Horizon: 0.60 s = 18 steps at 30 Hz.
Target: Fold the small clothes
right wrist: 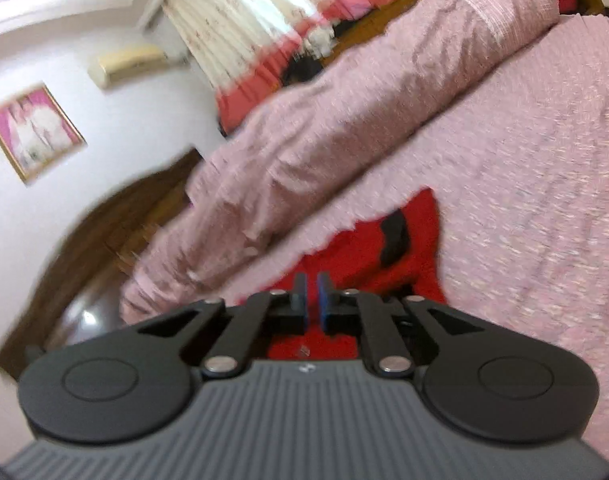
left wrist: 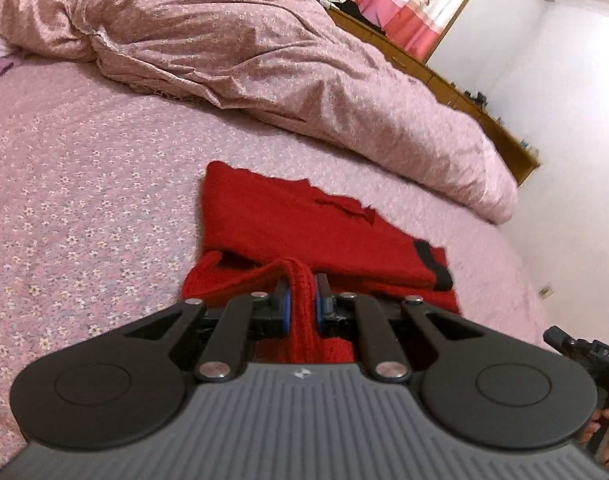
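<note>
One red knit top (left wrist: 304,224) lies mid-frame on the bed (left wrist: 84,184); soft, light, floppy. Left tongs (left wrist: 302,300) pinch its edge. Right tongs (right wrist: 312,296) nearly closed; can't tell if gripping. Grab at edges.

Red knit sweater (left wrist: 288,224) w/ black patch at one edge. Bedsheet (left wrist: 84,184) pink w/ small white flower print. Quilt (left wrist: 232,48) dusty pink, faint tiny floral specks. Left gripper (left wrist: 301,300) black arms, blue pads, grey ribbed body; right gripper (right wrist: 311,298) same colours. Curtain (right wrist: 240,24) cream w/ small motifs over coral-red band. Wall (right wrist: 84,128) white. Picture (right wrist: 34,130) pink, gold frame. Headboard (right wrist: 116,224) dark brown wood.
</note>
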Tool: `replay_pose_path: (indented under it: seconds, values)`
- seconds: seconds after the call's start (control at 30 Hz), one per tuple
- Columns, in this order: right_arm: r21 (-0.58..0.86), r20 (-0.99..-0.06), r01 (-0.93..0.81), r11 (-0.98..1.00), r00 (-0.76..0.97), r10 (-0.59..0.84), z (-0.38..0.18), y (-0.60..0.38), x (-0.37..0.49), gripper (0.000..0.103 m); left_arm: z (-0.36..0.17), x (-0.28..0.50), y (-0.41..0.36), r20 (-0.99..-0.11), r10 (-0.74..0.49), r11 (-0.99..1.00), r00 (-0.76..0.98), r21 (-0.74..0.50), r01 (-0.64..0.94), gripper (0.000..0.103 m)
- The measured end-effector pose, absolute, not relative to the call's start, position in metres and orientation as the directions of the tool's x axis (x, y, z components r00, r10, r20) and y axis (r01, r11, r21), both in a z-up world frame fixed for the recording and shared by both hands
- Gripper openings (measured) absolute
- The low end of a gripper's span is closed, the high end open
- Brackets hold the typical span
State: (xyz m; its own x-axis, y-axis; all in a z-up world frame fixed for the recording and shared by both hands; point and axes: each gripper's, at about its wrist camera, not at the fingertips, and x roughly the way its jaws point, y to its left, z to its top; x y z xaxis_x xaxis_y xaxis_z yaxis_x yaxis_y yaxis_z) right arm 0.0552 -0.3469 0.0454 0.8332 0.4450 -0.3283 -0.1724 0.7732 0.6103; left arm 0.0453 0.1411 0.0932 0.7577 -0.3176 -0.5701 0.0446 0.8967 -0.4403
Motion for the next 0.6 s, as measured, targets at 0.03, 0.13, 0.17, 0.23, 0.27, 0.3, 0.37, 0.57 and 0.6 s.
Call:
replay_pose_path:
  seconds: [0.03, 0.13, 0.17, 0.23, 0.27, 0.3, 0.37, 0.57, 0.6]
  values:
    - [0.595, -0.358, -0.157, 0.788, 0.826, 0.435, 0.042, -0.347, 0.054, 0.011, 0.09, 0.044, 0.139, -0.579, -0.305, 0.905, 0.756, -0.424, 0.04, 0.013]
    - [0.558, -0.438, -0.094, 0.825, 0.81, 0.389, 0.026, -0.35, 0.046, 0.011, 0.077, 0.036, 0.14, -0.606, -0.288, 0.911, 0.742, -0.412, 0.017, 0.013]
    - [0.543, -0.47, -0.067, 0.837, 0.802, 0.369, 0.02, -0.35, 0.043, 0.012, 0.073, 0.031, 0.143, -0.61, -0.287, 0.909, 0.738, -0.416, 0.01, 0.013]
    - [0.511, -0.527, -0.039, 0.858, 0.774, 0.35, 0.009, -0.351, 0.037, 0.012, 0.065, 0.023, 0.146, -0.619, -0.275, 0.911, 0.736, -0.413, -0.007, 0.013]
    - [0.498, -0.548, -0.031, 0.867, 0.763, 0.343, 0.004, -0.351, 0.034, 0.012, 0.062, 0.018, 0.147, -0.625, -0.263, 0.914, 0.735, -0.405, -0.017, 0.013]
    - [0.483, -0.571, -0.024, 0.875, 0.749, 0.336, -0.002, -0.35, 0.029, 0.012, 0.058, 0.014, 0.148, -0.629, -0.254, 0.917, 0.735, -0.398, -0.024, 0.013]
    - [0.466, -0.601, -0.021, 0.884, 0.727, 0.334, -0.009, -0.35, 0.022, 0.012, 0.052, 0.005, 0.15, -0.64, -0.235, 0.923, 0.732, -0.383, -0.038, 0.013]
    - [0.387, -0.648, -0.018, 0.922, 0.706, 0.286, -0.023, -0.341, 0.006, 0.013, 0.034, -0.011, 0.159, -0.665, -0.221, 0.915, 0.713, -0.395, -0.085, 0.013]
    - [0.367, -0.653, -0.021, 0.93, 0.706, 0.274, -0.024, -0.339, 0.006, 0.014, 0.032, -0.012, 0.16, -0.669, -0.219, 0.914, 0.71, -0.396, -0.092, 0.013]
